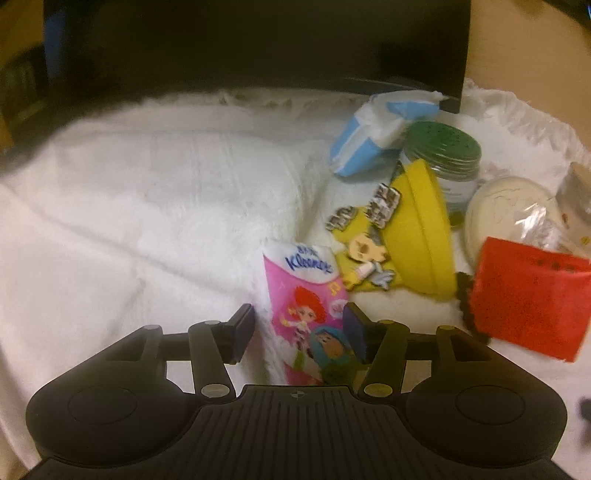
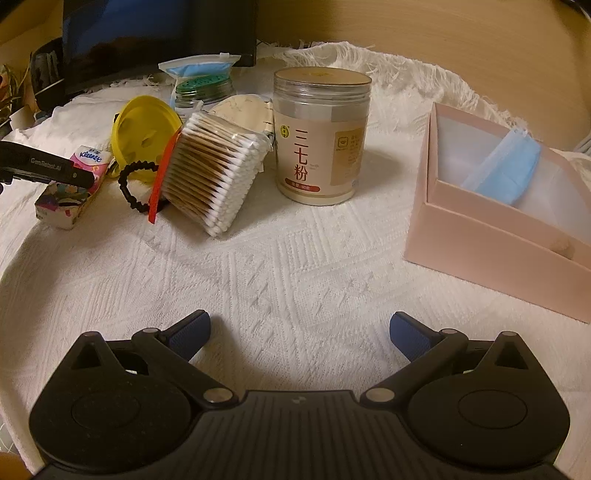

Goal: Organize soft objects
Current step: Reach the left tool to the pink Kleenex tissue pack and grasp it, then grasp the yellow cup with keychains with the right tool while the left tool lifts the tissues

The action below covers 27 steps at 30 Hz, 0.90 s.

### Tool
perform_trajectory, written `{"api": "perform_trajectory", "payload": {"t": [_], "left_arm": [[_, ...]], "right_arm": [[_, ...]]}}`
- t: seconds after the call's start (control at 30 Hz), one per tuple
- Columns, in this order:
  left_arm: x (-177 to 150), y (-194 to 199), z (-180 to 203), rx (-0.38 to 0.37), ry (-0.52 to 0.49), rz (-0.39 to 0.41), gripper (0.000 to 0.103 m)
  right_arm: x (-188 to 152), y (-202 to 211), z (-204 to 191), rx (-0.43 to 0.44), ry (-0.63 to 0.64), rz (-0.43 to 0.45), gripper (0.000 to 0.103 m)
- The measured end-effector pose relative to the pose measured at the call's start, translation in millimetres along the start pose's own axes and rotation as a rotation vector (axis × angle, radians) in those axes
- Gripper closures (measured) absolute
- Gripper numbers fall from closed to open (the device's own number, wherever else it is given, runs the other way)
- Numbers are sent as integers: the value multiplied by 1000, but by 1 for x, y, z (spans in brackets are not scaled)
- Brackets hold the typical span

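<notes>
A pink Kleenex tissue pack lies on the white cloth between the fingers of my left gripper. The jaws stand around the pack with a gap on the left side, so the gripper is open. The pack and the left gripper's finger over it also show in the right wrist view. My right gripper is wide open and empty above the cloth. A pink box at the right holds a blue face mask. A packet of blue masks lies further back.
A yellow lid, a green-lidded jar, a pack of cotton swabs, a tall beige canister, a black hair tie and a red card crowd the cloth. A dark monitor stands behind.
</notes>
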State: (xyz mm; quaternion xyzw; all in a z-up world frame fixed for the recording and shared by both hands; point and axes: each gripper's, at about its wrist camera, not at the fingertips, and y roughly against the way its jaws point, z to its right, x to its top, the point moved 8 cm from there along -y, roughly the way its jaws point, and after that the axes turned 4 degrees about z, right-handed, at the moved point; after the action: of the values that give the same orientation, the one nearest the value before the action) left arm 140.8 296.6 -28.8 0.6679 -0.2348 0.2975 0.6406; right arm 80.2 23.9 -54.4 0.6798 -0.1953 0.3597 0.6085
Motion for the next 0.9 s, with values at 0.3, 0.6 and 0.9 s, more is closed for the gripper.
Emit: {"api": "perform_trajectory", "payload": {"t": [0.3,0.6,0.9], "left_arm": [[-6,-2,-3,-85,116,5,46],[-9,27,-43,-196,293,5,80],[2,43,-87,-209,334,71,81]], "right_arm": [[13,5,-5,5,85,-1,16],[131,30,-105,221,228,234,34],[170,-97,-182,276,158,-82,94]]}}
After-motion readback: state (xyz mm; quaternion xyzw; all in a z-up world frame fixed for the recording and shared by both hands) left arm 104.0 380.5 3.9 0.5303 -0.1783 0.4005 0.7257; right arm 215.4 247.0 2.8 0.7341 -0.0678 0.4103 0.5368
